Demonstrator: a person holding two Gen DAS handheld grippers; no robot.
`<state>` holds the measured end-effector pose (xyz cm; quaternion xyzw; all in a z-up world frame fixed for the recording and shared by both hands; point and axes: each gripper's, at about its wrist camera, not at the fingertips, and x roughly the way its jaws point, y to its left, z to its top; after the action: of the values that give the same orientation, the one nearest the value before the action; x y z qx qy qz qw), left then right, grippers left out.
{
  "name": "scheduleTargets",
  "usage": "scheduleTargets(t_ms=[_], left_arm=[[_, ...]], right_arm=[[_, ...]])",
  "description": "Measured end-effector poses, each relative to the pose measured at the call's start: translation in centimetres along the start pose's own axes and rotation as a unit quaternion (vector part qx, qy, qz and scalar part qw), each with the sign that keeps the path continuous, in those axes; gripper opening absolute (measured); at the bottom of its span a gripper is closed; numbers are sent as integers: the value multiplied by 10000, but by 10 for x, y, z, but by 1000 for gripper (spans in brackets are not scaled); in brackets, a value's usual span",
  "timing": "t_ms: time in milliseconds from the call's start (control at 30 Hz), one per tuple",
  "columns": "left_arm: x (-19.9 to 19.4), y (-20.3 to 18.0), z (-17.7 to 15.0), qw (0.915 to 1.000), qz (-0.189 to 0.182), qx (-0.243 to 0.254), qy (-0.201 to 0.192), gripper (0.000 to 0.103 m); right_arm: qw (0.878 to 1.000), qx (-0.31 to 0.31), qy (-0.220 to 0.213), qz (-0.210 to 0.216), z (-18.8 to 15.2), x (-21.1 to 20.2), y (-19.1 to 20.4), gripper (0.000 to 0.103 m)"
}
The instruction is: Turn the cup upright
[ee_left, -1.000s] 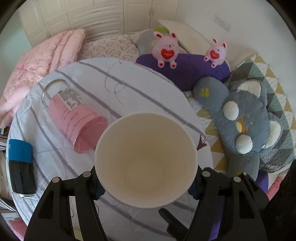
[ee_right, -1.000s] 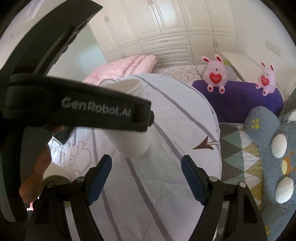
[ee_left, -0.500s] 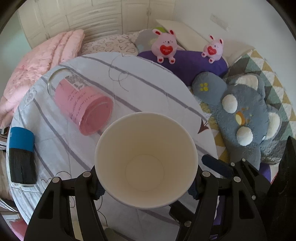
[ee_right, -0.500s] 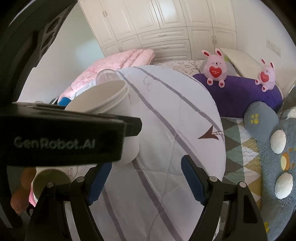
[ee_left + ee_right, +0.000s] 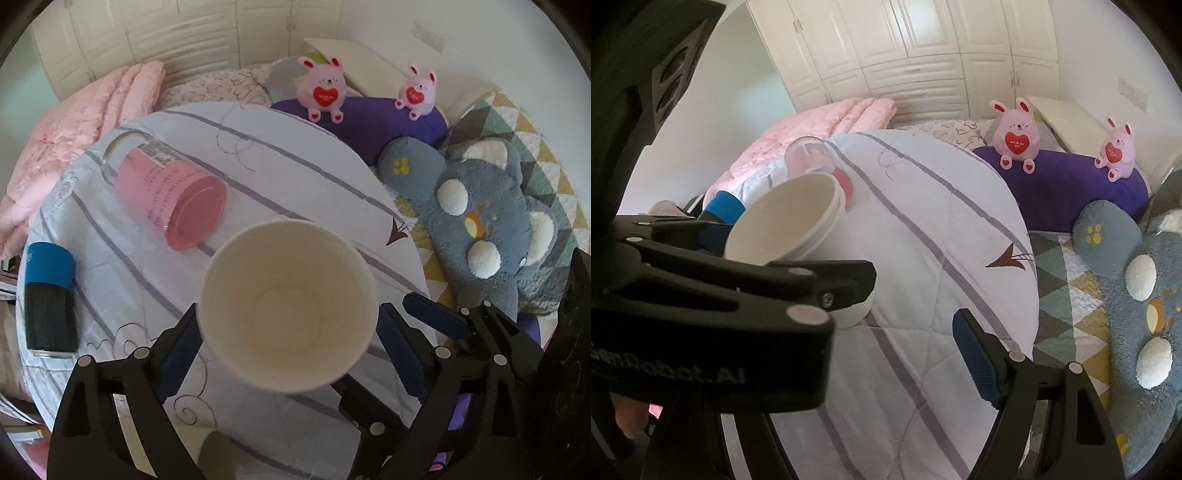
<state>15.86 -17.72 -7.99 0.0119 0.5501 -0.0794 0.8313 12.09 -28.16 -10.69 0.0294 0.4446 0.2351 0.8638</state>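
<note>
Round table [image 5: 280, 177], covered in white quilted cloth with grey-purple stripes. On it: pink-sleeved glass tumbler [image 5: 166, 195] lying on side, left of centre; blue-and-black sleeved tumbler [image 5: 48, 299] lying at left edge, well apart from pink one.

My left gripper [image 5: 288, 343] is clamped on the paper cup [image 5: 288, 314], both blue pads pressed to its sides just below the rim. My right gripper [image 5: 897, 354] waits spread wide just right of the cup, holding nothing.
</note>
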Motion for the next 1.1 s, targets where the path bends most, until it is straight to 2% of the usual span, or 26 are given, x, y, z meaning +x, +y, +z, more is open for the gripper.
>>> scheduleTargets(t_ms=[167, 300, 467, 600, 867, 1100], left_arm=[[-13, 12, -8, 9999, -39, -99, -73, 94], [-34, 21, -16, 9994, -138, -135, -286, 96], [-66, 34, -33, 9972, -232, -91, -700, 98], [-89, 48, -48, 9943, -36, -37, -1063, 100], [-121, 76, -80, 9829, 407, -26, -1794, 103], [-135, 92, -104, 9710, 428, -233, -2341, 103]], right_arm=[[10000, 5, -22, -13, -3, -4, 6, 79], [9999, 23, -112, -76, -3, -15, 13, 79], [9993, -41, -311, -201, -1, -35, 28, 79], [9986, -137, -426, -270, -1, -45, 43, 79], [9968, -263, -661, -364, -1, -62, 68, 79], [9933, -335, -997, -473, -6, -77, 91, 79]])
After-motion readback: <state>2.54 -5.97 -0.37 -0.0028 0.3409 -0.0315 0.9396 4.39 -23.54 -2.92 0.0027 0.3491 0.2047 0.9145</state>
